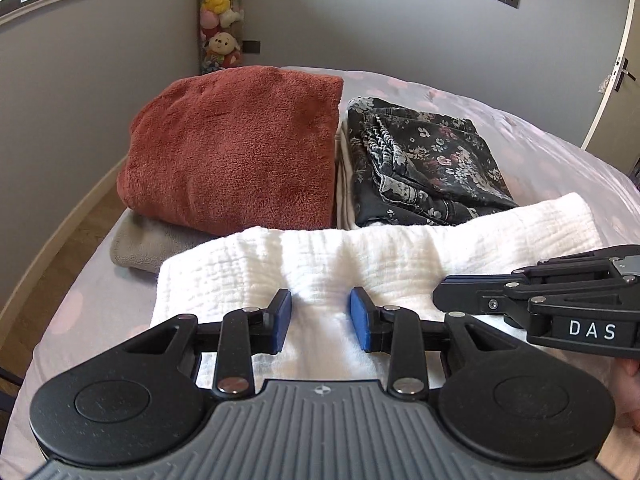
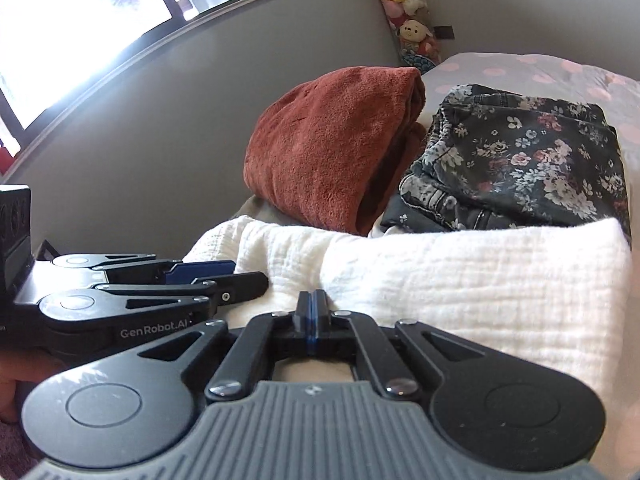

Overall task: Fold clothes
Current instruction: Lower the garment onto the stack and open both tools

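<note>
A folded white crinkled cloth [image 1: 400,256] [image 2: 480,280] lies across the near part of the bed. My left gripper [image 1: 321,312] [image 2: 240,276] rests on its near left part with its blue pads [image 1: 280,320] apart and a low ridge of the cloth between them; the pads do not visibly press it. My right gripper [image 2: 314,296] [image 1: 438,294] is shut, its pads together, its tips touching the white cloth just right of the left gripper. I see no cloth between its pads.
Behind the white cloth sit a folded rust fleece [image 1: 232,148] on a grey cloth [image 1: 144,248] and a folded dark floral garment [image 1: 432,160]. The bed sheet [image 1: 520,132] is pale with pink spots. Wall and wooden floor [image 1: 60,240] lie left, a door [image 1: 616,72] right.
</note>
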`<state>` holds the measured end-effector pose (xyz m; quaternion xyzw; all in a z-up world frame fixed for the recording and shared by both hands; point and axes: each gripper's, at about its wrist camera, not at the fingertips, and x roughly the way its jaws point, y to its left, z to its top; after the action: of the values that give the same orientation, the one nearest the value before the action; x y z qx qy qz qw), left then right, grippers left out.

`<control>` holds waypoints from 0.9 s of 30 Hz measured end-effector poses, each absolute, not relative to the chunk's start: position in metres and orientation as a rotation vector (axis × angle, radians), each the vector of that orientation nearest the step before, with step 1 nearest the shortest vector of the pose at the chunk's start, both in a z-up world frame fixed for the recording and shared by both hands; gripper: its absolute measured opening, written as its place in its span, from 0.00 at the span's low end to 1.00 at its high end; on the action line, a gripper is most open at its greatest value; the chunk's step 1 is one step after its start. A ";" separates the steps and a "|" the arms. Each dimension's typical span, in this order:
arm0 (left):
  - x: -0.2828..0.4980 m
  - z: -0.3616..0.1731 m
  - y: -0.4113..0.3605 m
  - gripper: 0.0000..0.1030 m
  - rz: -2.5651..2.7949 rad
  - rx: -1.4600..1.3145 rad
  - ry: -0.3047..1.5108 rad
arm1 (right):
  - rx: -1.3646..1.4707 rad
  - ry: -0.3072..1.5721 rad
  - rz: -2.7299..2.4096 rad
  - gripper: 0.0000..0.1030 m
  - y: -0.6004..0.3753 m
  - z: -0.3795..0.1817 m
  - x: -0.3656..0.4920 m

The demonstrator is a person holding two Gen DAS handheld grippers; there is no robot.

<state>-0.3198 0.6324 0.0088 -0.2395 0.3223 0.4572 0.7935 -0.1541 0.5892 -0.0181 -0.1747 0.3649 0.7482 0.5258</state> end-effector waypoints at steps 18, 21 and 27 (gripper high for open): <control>-0.315 0.091 0.509 0.30 0.893 -0.319 0.648 | -0.437 0.716 1.870 0.12 0.490 0.058 -0.147; -0.311 0.081 0.478 0.30 0.872 -0.320 0.652 | -0.467 0.673 1.856 0.12 0.454 0.054 -0.153; -0.301 0.044 0.456 0.30 0.889 -0.338 0.719 | -0.477 0.686 1.796 0.21 0.410 0.025 -0.156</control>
<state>-0.3014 0.4564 0.0438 -0.1592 0.3385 0.4187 0.8275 -0.1556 0.4101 0.0251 -0.2013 0.2897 0.7583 0.5482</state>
